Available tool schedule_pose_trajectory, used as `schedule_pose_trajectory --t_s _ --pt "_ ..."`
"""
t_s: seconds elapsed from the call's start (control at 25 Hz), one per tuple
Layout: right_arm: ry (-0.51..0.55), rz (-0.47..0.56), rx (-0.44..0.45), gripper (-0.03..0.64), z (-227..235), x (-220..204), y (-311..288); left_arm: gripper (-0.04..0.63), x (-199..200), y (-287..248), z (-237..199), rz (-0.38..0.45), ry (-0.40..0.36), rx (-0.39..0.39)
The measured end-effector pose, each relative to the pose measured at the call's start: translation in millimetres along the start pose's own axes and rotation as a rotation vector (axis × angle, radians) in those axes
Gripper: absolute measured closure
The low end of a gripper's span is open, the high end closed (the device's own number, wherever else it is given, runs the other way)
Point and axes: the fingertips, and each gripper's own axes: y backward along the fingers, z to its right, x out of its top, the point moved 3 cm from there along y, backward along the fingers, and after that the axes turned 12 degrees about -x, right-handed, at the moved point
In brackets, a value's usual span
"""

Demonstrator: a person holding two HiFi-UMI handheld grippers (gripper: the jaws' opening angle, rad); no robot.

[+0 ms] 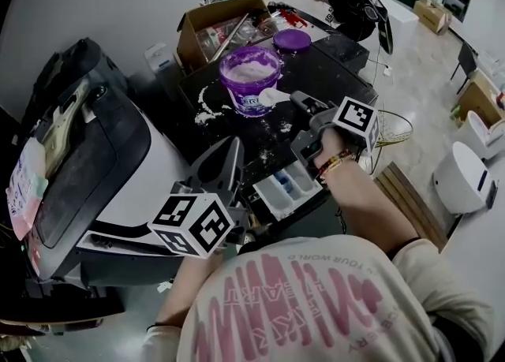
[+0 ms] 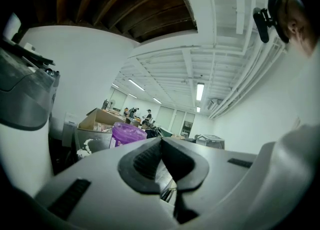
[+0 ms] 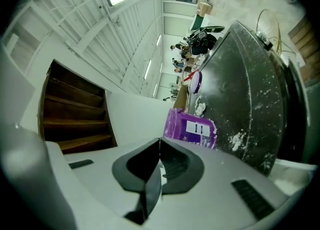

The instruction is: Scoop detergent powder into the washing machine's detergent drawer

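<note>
A purple tub (image 1: pixel 251 76) of white detergent powder stands open on the washer's black top (image 1: pixel 331 76); it also shows in the left gripper view (image 2: pixel 127 133) and, sideways, in the right gripper view (image 3: pixel 192 129). My right gripper (image 1: pixel 296 100) is level beside the tub, jaws shut (image 3: pixel 160 141). A white scoop (image 1: pixel 272 98) sticks out from its tips toward the tub. The white detergent drawer (image 1: pixel 286 187) is pulled open below the right hand. My left gripper (image 1: pixel 234 146) hovers left of the drawer, pads together (image 2: pixel 160 144) with nothing between them.
Spilled powder (image 1: pixel 207 108) lies on the black top left of the tub. The purple lid (image 1: pixel 293 39) and a cardboard box (image 1: pixel 213 25) sit behind it. A grey-lidded machine (image 1: pixel 95 155) stands at the left. White round bins (image 1: pixel 465 179) are on the floor at right.
</note>
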Motion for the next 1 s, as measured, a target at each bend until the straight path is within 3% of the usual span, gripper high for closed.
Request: schedule_pose_trajectory --t_s 0.64,1.0 --pt "-0.035 -0.067 -0.059 0.615 63 8 54 0.594 -40 -24 49 -0.015 0.031 0.007" --pt "-0.063 -0.087 -0.094 0.616 98 5 83 0.594 -70 -17 61 -0.023 0.074 0.065"
